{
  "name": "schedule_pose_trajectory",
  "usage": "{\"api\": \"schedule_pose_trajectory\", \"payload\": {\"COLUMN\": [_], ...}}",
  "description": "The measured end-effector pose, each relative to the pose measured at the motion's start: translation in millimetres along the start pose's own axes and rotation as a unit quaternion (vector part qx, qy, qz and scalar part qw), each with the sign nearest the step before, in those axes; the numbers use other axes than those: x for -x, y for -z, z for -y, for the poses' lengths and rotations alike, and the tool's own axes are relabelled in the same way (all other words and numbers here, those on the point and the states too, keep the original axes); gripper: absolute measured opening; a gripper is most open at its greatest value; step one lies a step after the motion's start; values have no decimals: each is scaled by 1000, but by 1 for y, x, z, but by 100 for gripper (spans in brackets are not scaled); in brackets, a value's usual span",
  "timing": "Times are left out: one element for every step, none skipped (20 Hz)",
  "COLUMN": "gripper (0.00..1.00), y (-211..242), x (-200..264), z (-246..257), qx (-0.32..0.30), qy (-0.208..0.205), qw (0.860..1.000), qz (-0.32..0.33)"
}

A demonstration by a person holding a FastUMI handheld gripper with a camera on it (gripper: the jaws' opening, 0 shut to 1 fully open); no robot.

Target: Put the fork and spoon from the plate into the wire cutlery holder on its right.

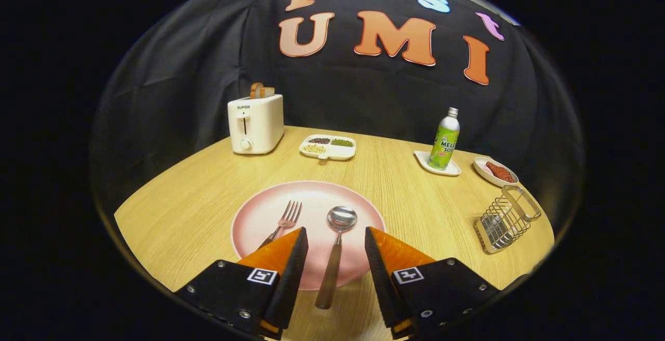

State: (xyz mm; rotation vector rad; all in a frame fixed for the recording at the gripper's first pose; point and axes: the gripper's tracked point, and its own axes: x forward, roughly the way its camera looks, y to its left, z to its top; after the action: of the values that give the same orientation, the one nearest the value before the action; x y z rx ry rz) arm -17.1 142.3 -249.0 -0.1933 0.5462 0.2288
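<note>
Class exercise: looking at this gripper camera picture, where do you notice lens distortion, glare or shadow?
In the gripper view, the fisheye bends the table edge into a curve and tilts the wire cutlery holder; the spoon bowl shows a bright glare spot; the pink plate is evenly lit with only soft shadows by the fork; the open gripper straddles the spoon's handle, sharp.

My light wooden table (pixel 197 206) carries a round pink plate (pixel 260 216); beyond it, a cream toaster (pixel 255 123); right, a wire cutlery holder (pixel 506 219).
</note>
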Motion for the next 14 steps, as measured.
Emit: {"api": "schedule_pose_trajectory", "payload": {"gripper": [64, 60, 57, 52, 48, 41, 36, 32, 29, 25, 23, 19, 18, 14], "y": [2, 5, 7, 9, 11, 13, 14, 15, 17, 22, 25, 27, 26, 25], "x": [-2, -5, -7, -8, -10, -12, -13, -14, -15, -17, -19, -20, -21, -22], "z": [0, 0, -1, -3, -3, -3, -3, -4, -4, -4, -3, -2, -1, 4], "qx": [-1, -5, -10, -16, -19, -21, -23, -25, -27, -30, -33, -38, -41, -43], "qy": [2, 4, 0, -2, -2, 0, 0, -1, -1, -1, 0, 0, 2, 6], "qw": [1000, 1000, 1000, 1000, 999, 999, 999, 999, 998, 998, 997, 996, 996, 996], "qz": [-7, -13, -18, -25, -32, -38, -41, -45, -53, -63, -71, -78, -80, -77]}}
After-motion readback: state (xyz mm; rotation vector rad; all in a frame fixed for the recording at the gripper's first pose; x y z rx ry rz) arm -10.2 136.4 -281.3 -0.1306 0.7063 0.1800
